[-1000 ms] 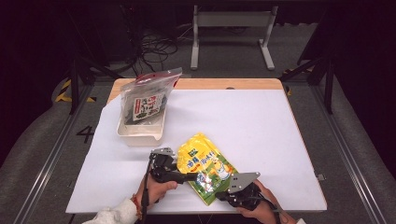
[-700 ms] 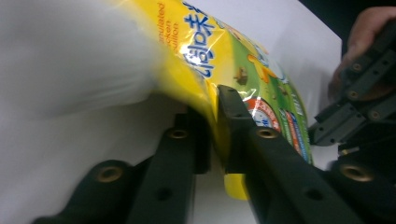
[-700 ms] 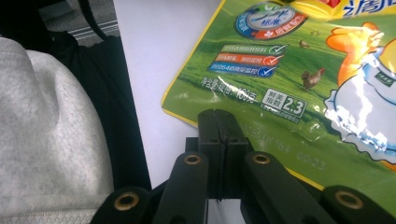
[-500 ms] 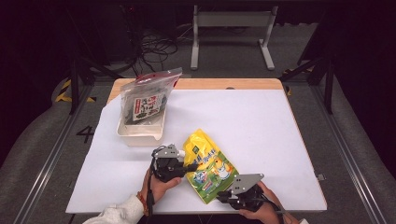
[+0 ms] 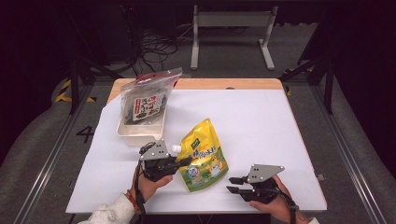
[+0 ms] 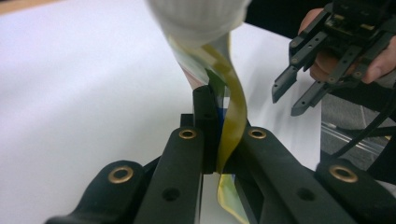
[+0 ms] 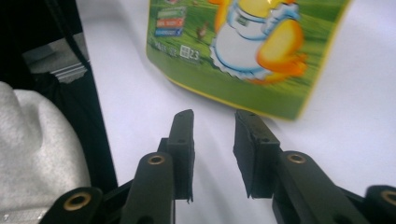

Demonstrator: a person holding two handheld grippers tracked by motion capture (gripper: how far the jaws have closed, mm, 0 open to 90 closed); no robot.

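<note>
While the left gripper (image 5: 184, 161) is clamping its fingers (image 6: 205, 116) hard onto the side edge of the yellow-green spouted drink pouch (image 5: 201, 156), just below the white screw cap (image 5: 176, 148), the pouch is hanging tilted off the white desk (image 5: 261, 126), with its spout end raised toward the far side and its wide printed bottom sagging toward the person. In the left gripper view the pouch's yellow seam is pinched flat between the two pads, so that grip looks secure. The right gripper (image 5: 236, 184) is sitting just beyond the pouch's bottom right corner, its fingers (image 7: 254, 140) parted to a narrow gap that has just been widening, with nothing between them; in the right gripper view the pouch's lower edge is floating ahead of the tips, apart from them. The pouch's long axis is running from the cap near the left gripper down to that bottom edge, so the left hand is the one carrying it. Away from the pouch, toward the far left of the desk, a white tray (image 5: 140, 133) is holding a clear zip bag of dark snacks (image 5: 145, 100) leaning upright. Judging from this layout, the pouch is probably heading for that tray, and the coming move depends on the left hand swinging the dangling bottom clear of the tray's near wall, since the right gripper is too far off to steady it.
</note>
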